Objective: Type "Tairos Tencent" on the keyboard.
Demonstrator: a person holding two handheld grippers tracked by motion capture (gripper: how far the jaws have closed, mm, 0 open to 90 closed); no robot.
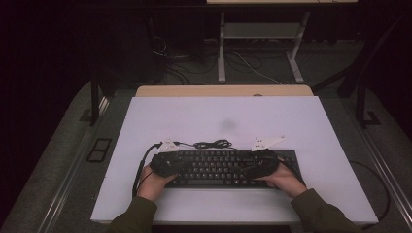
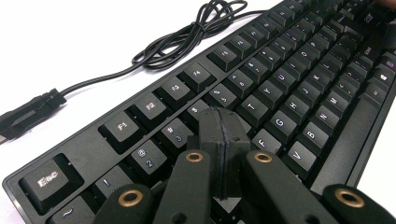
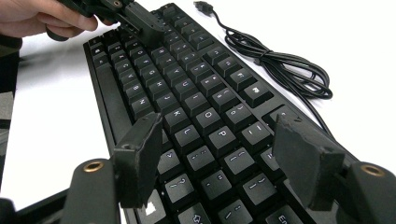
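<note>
- Keyboard [image 1: 218,167] lies flat on the white table [image 1: 233,121], near the edge at 6 o'clock, long side running from 9 to 3 o'clock.
- Its black cable [image 1: 211,144] lies in a loose coil on the table at 12 o'clock from the keys, and the plug [image 2: 28,114] rests on the white surface apart from the keyboard.
- Left gripper [image 1: 164,164] is above the 9 o'clock end of the keyboard; its jaws are pressed together with nothing between them, and the tips [image 2: 223,122] are over the keys near the number row.
- Right gripper [image 1: 262,164] is above the 3 o'clock end; its jaws stand wide apart over the keys and hold nothing.
- Both hands rest at the 6 o'clock edge of the keyboard.
</note>
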